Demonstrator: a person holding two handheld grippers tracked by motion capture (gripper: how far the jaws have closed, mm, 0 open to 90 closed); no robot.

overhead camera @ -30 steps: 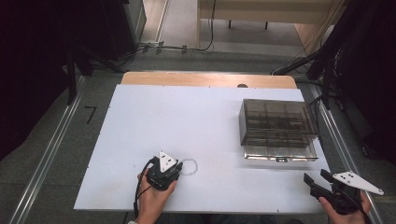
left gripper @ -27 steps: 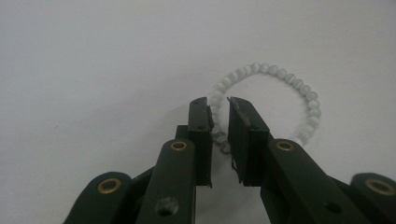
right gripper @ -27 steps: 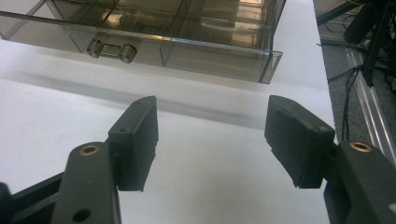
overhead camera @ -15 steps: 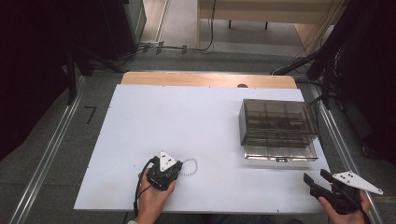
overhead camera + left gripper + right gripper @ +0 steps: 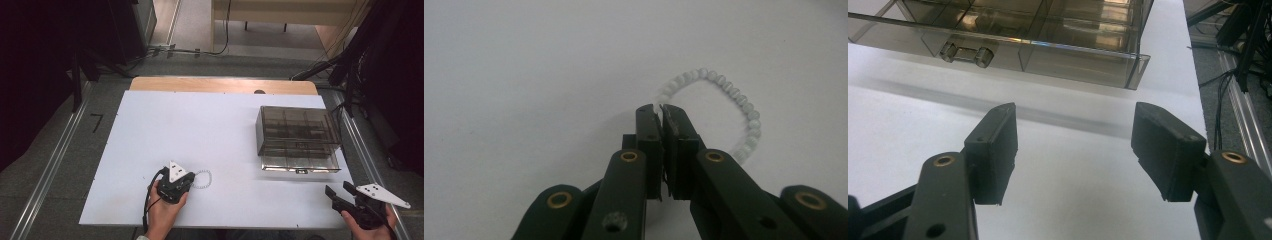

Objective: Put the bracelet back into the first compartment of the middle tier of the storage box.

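A bracelet of small white beads point(image 5: 724, 107) lies as a loop on the white table point(image 5: 210, 130), near the table's front edge and left of its middle. The left gripper point(image 5: 660, 111) has its two black jaws pressed together on the near side of the loop; they have just been closing, and the left gripper view shows the tips meeting right where the string of beads passes, so they seem to pinch the strand, though the bead itself is hidden between the pads. The rest of the loop curves away beyond the tips and to their right, flat on the table. In the high view the same gripper point(image 5: 186, 181) sits low over the table with the person's left hand point(image 5: 162, 212) behind it and the bracelet point(image 5: 202, 179) just beyond its nose. Well apart, toward the right side of the table, stands a smoky transparent compartment box point(image 5: 297, 137) with a small clasp point(image 5: 965, 52) on its front wall. The right gripper point(image 5: 1073, 145) is held at the front right corner, jaws spread wide with nothing between them, pointing at the box's front.
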